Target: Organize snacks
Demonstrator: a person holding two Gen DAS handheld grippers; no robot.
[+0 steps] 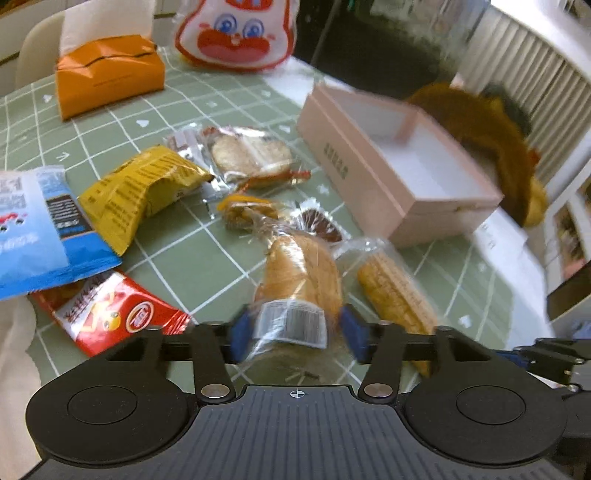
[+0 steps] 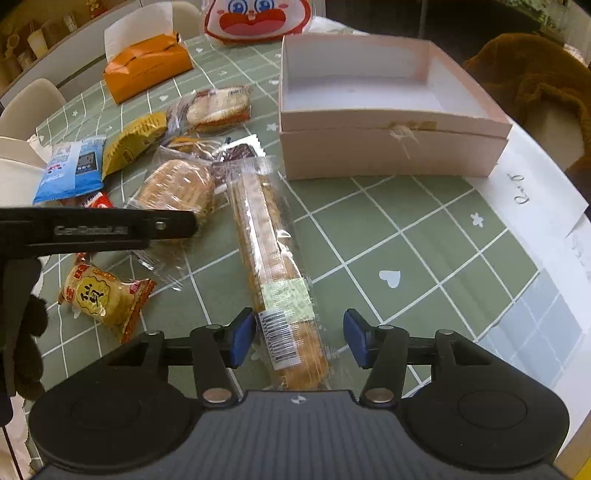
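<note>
My left gripper (image 1: 297, 336) is shut on a bread roll in a clear wrapper (image 1: 303, 273), its blue pads against the wrapper's near end by the barcode label. The roll (image 2: 177, 188) lies on the green checked tablecloth. My right gripper (image 2: 299, 338) is open around the near end of a long biscuit stick packet (image 2: 266, 236). Its left pad touches the wrapper and its right pad stands clear. That packet (image 1: 395, 291) lies just right of the roll. An empty pink box (image 2: 388, 151) stands beyond both, open at the top (image 1: 369, 173).
Loose snacks lie to the left: a yellow packet (image 1: 140, 192), a blue packet (image 1: 37, 236), a red packet (image 1: 110, 314), round crackers (image 1: 251, 155) and a rice cracker packet (image 2: 99, 295). An orange tissue pack (image 1: 107, 74) and a rabbit-face bag (image 1: 236, 33) stand behind. The table's edge runs along the right.
</note>
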